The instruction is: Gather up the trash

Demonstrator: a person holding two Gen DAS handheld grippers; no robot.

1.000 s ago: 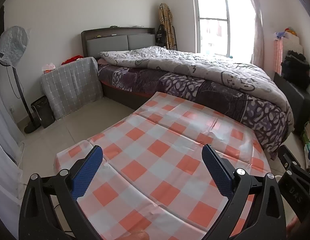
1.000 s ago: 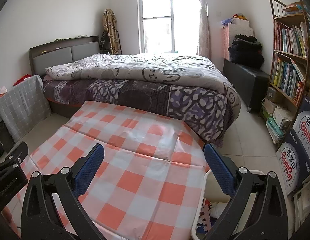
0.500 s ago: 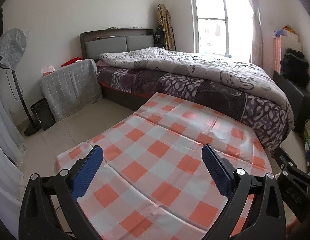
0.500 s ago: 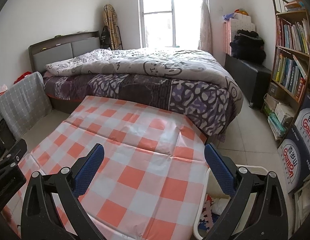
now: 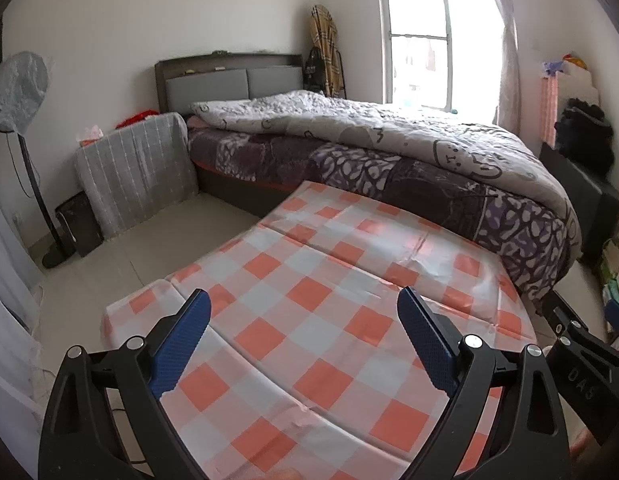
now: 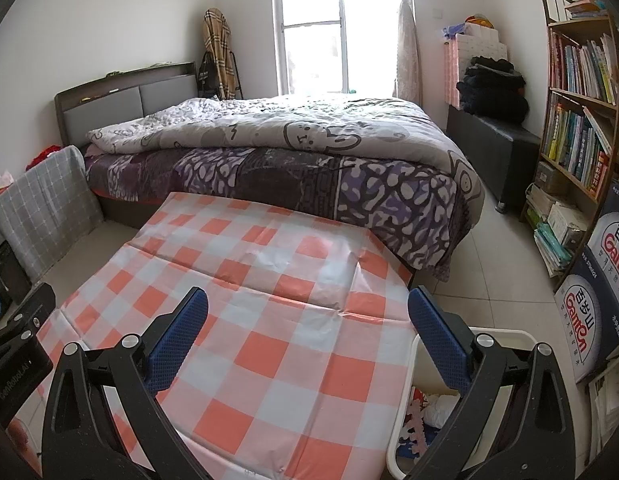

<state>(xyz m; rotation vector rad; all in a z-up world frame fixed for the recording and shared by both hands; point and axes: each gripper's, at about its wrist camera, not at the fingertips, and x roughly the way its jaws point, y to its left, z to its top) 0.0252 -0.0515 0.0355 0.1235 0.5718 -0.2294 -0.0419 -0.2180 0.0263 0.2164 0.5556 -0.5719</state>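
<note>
A table with an orange-and-white checked cloth (image 5: 329,300) fills the lower half of both views (image 6: 269,300). I see no loose trash on it. My left gripper (image 5: 305,316) is open and empty above the near part of the table. My right gripper (image 6: 309,312) is open and empty above the table's right side. A white bin (image 6: 505,336) stands on the floor beside the table's right edge, with crumpled paper and scraps (image 6: 437,408) inside. The right gripper's body shows at the left view's right edge (image 5: 581,360).
A bed with a grey quilt (image 5: 389,140) stands just behind the table. A covered grey stand (image 5: 137,172), a fan (image 5: 21,92) and a small black bin (image 5: 77,224) are at the left. A bookshelf (image 6: 577,120) and boxes (image 6: 589,312) are at the right.
Both grippers have risen and drawn back slightly, so the views show a little more of the room. Both stay open and empty.
</note>
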